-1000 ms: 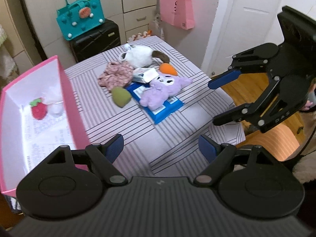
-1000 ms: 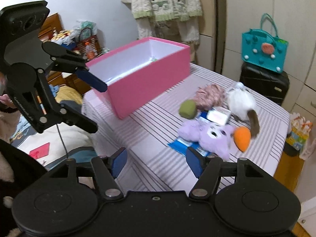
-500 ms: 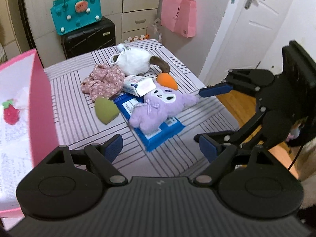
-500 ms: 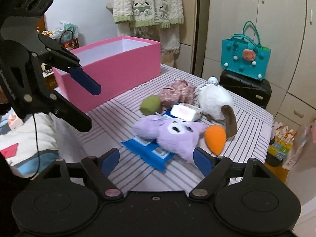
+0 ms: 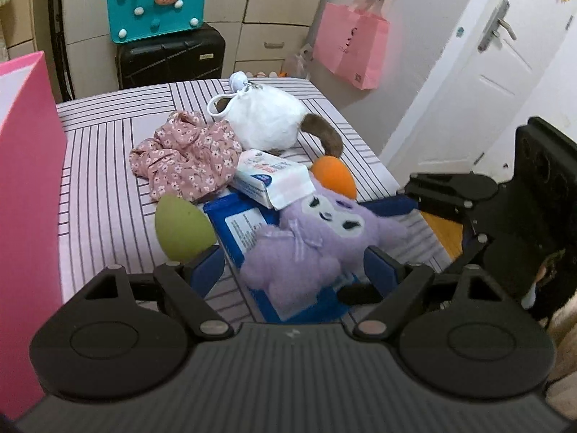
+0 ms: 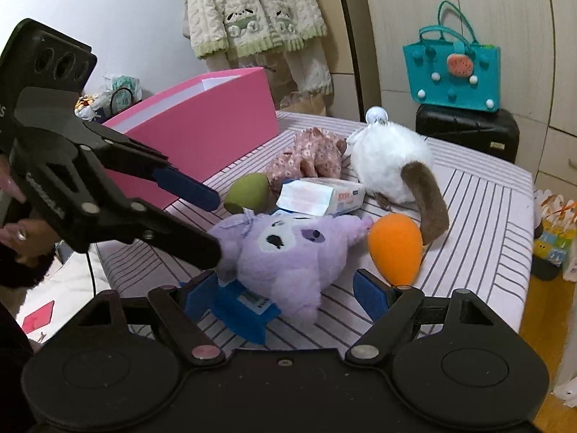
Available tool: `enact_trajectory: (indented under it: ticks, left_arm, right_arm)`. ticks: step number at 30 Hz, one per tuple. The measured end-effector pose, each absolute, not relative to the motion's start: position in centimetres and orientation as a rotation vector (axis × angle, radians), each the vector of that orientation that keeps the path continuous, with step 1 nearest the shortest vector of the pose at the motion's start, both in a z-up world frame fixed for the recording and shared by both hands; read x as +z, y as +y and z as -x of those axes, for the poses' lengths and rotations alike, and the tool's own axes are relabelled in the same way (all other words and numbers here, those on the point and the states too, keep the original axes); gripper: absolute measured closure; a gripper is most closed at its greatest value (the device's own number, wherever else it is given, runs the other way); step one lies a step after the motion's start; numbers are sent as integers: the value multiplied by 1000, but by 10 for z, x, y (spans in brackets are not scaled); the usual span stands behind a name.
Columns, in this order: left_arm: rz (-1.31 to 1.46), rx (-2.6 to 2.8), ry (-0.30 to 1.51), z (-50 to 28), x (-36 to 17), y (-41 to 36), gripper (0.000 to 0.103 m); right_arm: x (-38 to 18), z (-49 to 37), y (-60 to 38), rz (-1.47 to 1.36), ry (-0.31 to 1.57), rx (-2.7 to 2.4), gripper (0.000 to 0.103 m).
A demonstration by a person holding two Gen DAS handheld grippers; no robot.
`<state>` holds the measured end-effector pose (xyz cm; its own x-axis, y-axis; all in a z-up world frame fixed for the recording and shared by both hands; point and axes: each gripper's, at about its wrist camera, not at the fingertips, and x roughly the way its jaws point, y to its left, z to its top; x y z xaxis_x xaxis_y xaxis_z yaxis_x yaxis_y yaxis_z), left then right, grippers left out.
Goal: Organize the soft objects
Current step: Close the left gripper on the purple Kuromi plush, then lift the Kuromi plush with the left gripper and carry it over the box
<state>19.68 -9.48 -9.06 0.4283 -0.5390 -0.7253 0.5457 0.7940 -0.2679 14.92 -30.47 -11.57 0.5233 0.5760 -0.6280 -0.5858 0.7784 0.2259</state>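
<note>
A purple plush (image 5: 317,245) (image 6: 288,249) lies on a blue packet (image 5: 238,223) (image 6: 245,310) in the middle of the striped table. My left gripper (image 5: 292,272) (image 6: 212,223) is open, its jaws on either side of the plush's lower end without pressing. From the opposite side my right gripper (image 6: 286,290) (image 5: 360,250) is open around the plush too. Around it lie a green sponge egg (image 5: 180,231), an orange sponge (image 5: 333,176), a tissue pack (image 5: 270,176), a floral scrunchie (image 5: 187,155) and a white furry pouch (image 5: 267,119).
A tall pink box (image 5: 25,180) (image 6: 202,130) stands at the table's left side. Beyond the far edge, a teal bag (image 5: 155,3) sits on a black suitcase (image 5: 169,57). A pink paper bag (image 5: 349,50) hangs by the door. The table edge (image 6: 523,252) drops to the floor.
Both grippers have come down and closer to the purple plush, which now sits between their jaws. The right gripper's jaws have widened. The pink box has slid toward the left edge of the left wrist view.
</note>
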Motion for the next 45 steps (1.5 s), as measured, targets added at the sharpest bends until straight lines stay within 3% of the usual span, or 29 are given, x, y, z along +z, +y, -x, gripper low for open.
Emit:
enact_trajectory:
  ticks: [3,8,16,45]
  left_arm:
    - [27,-681,914,-200,-100,-97,23]
    - [102,-707,951,-200,-111,-97,36]
    - [68,-681,893,-189,-105,-101,43]
    - [30,-672,949,-122,-82,-76,44]
  right_arm:
    - [-121,-152,-301,33,733,714,17]
    - [-125,-148,-297,69,679,727,18]
    - [-126,-136,-297,73,622,671,30]
    - [-94,-65,-248,237,651,582,32]
